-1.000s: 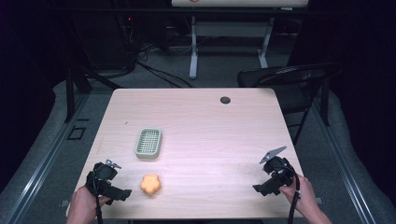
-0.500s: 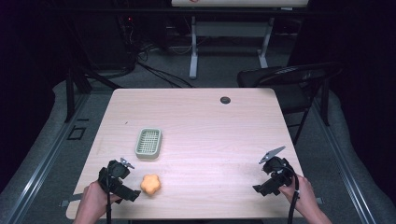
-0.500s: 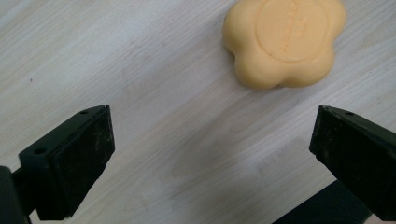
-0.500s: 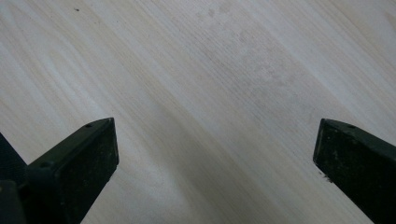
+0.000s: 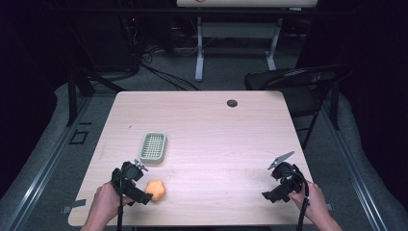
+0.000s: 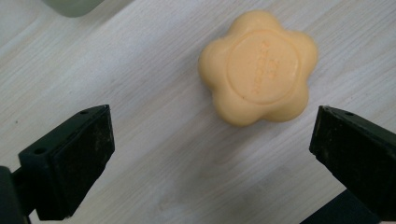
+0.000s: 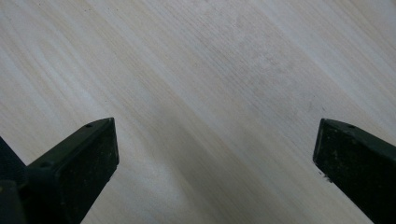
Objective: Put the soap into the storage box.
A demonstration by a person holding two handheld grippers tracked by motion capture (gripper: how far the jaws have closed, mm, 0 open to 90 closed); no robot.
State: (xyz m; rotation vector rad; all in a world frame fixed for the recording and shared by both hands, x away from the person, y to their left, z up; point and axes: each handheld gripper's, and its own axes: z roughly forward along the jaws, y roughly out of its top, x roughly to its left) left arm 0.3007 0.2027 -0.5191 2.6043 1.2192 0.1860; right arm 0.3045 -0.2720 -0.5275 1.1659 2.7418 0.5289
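At the lower left of the high view, the left hand-held gripper [image 5: 144,196] sat just beside a pale orange, flower-shaped bar of soap [image 5: 155,189] lying on the light wooden worktop [image 5: 216,134]. Its own view showed more: the jaws stood wide apart, the soap [image 6: 258,73] lay in the upper right ahead of them, untouched, with faint embossed lettering on top. A pale green slotted soap dish [image 5: 153,147] stood near, above the soap. At the lower right, the right hand-held gripper [image 5: 272,195] hovered with jaws spread over bare wood.
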